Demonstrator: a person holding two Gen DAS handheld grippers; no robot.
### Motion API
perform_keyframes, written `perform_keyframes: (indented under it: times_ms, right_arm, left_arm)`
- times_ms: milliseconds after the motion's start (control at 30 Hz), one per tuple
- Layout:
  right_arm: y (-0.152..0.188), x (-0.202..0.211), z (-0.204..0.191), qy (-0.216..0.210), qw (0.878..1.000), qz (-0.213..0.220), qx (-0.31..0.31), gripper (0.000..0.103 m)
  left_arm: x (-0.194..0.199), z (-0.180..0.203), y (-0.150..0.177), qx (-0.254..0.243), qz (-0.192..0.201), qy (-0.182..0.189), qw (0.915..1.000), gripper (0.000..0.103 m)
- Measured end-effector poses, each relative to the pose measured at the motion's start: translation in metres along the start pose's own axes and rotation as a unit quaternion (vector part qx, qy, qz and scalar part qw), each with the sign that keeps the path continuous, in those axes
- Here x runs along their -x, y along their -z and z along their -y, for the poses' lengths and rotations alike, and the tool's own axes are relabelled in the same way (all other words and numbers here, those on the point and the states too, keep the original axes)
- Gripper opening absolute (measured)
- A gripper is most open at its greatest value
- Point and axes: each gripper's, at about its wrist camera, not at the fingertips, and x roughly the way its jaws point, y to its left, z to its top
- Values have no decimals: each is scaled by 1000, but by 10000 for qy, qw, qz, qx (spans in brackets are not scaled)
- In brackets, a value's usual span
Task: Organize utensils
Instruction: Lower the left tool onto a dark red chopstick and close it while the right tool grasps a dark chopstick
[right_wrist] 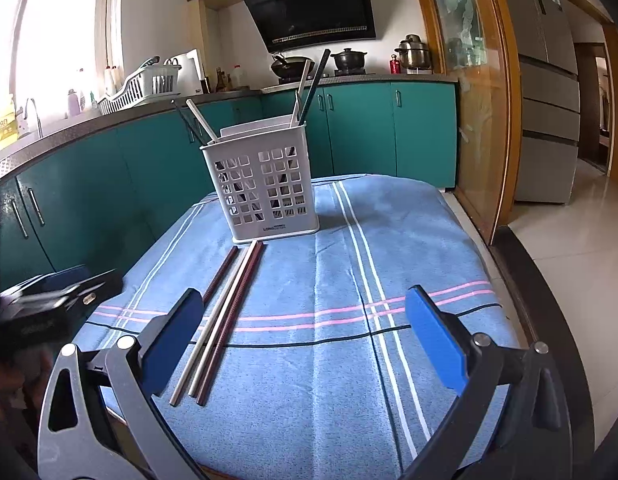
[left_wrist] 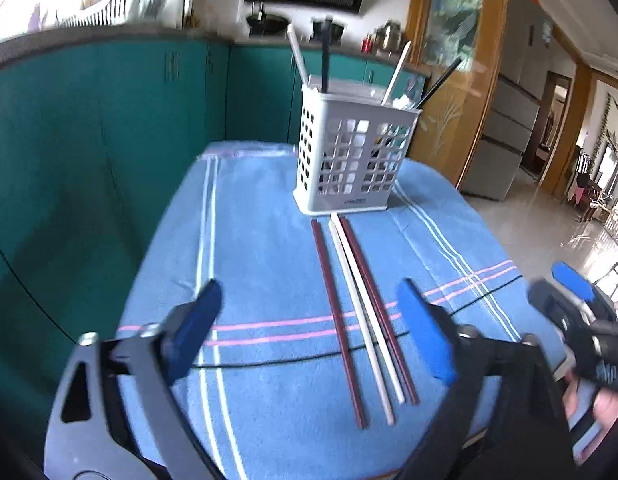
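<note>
Bench draped in a blue striped cloth (left_wrist: pixel 269 240). A white perforated utensil caddy (left_wrist: pixel 351 152) stands upright toward the far end of the cloth. Several sticks lean out of its top: pale ones and dark ones, some on the left side, some on the right.

Four loose chopsticks (left_wrist: pixel 361 312) lie on the cloth just in front of the caddy, their far ends close to its base. Two are dark red, two white. In the left wrist view one dark red stick lies a little apart on the left; the two white ones and the second dark red one lie side by side, touching or nearly so.

Left tongs (left_wrist: pixel 309 332): blue pads apart, nothing clamped. The near parts of the chopsticks show between the pads in the left wrist view, but the pads do not press on them. View slightly blurred.

Right tongs (right_wrist: pixel 305 344): pads wide apart, empty, over bare cloth to the right of the chopsticks. The left pad sits near the chopsticks; contact cannot be told.

A thin black cable (left_wrist: pixel 269 362) crosses the cloth beneath the sticks.

Behind: teal cabinets (right_wrist: pixel 357 128), a black range hood (right_wrist: pixel 309 12).
</note>
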Motion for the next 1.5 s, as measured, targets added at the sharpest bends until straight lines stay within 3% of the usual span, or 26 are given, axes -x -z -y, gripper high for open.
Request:
perform_keyframes:
  times_ms: [200, 467, 767, 900, 967, 1000, 1100, 1200, 1367, 1500]
  right_arm:
    - [0, -4, 3, -61, 9999, -80, 27, 99]
    - [2, -13, 16, -78, 9994, -305, -117, 99]
    - [-2, -23, 19, -213, 9988, -424, -156, 99]
    - [-1, -25, 15, -286, 9984, -468, -128, 99]
    - [0, -26, 13, -299, 9983, -489, -105, 99]
    - [0, -27, 12, -297, 9982, -508, -82, 99]
    - [2, -30, 11, -273, 9981, -551, -80, 99]
    - [3, -33, 12, -244, 9979, -587, -84, 99]
    - [7, -39, 15, -183, 9973, -701, -154, 99]
    - [9, -45, 14, -157, 9967, -790, -133, 99]
  left_arm:
    - [-65, 10, -40, 6, -771, -7, 9970, 73]
    - [-149, 22, -68, -264, -1203, -535, 9909, 50]
    - [-194, 19, -63, -368, -1703, -751, 9818, 33]
    - [-198, 12, -65, -237, -1592, -727, 9843, 30]
    - [-200, 8, -66, -244, -1562, -719, 9848, 14]
    - [-199, 6, -66, -230, -1552, -682, 9853, 8]
    - [-197, -4, -68, -65, -1573, -449, 9865, 7]
    - [-176, -10, -75, -16, -1330, -358, 9905, 6]
    - [-89, -19, -105, 64, -448, 10, 9990, 6]
    - [-10, -17, -121, 5, 289, 268, 9992, 6]
